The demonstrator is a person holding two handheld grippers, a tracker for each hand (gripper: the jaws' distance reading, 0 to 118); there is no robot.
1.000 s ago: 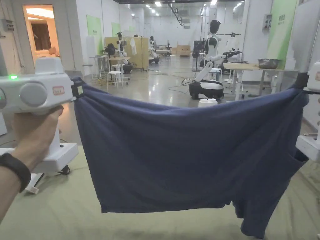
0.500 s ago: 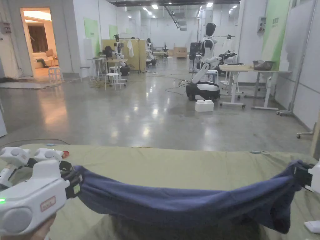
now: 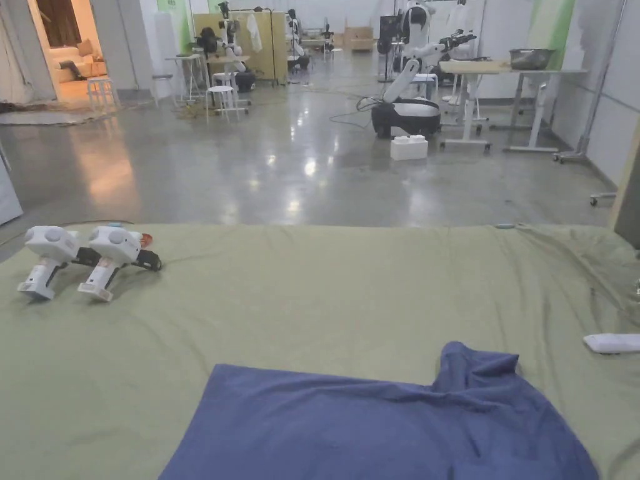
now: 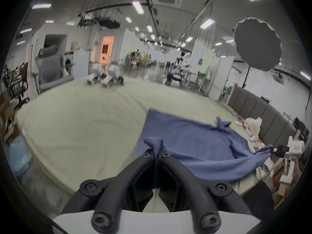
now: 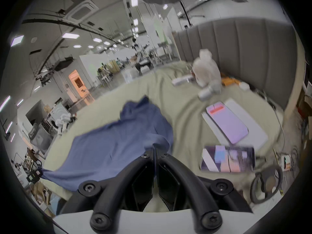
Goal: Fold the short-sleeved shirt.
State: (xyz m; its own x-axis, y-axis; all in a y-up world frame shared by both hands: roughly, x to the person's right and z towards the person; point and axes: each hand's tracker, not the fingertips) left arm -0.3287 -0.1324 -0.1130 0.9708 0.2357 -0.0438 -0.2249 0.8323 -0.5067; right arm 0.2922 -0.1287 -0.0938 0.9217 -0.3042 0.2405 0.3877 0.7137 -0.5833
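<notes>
shirt near hem cut off by btm edge in head view, spare grippers blurred

One blue shirt, two spare grippers, one plush toy, two phones on one bed.

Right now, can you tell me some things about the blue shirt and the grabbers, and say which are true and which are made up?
1. The dark blue cotton shirt lies spread on the pale green bed sheet. True.
2. The left gripper is open. False: its jaws pinch a shirt corner.
3. The right gripper pinches shirt cloth. True.
4. Two spare white grippers lie on the shirt. False: they lie on the sheet, apart from it.
5. A white plush toy sits by the grey padded headboard. True.
</notes>
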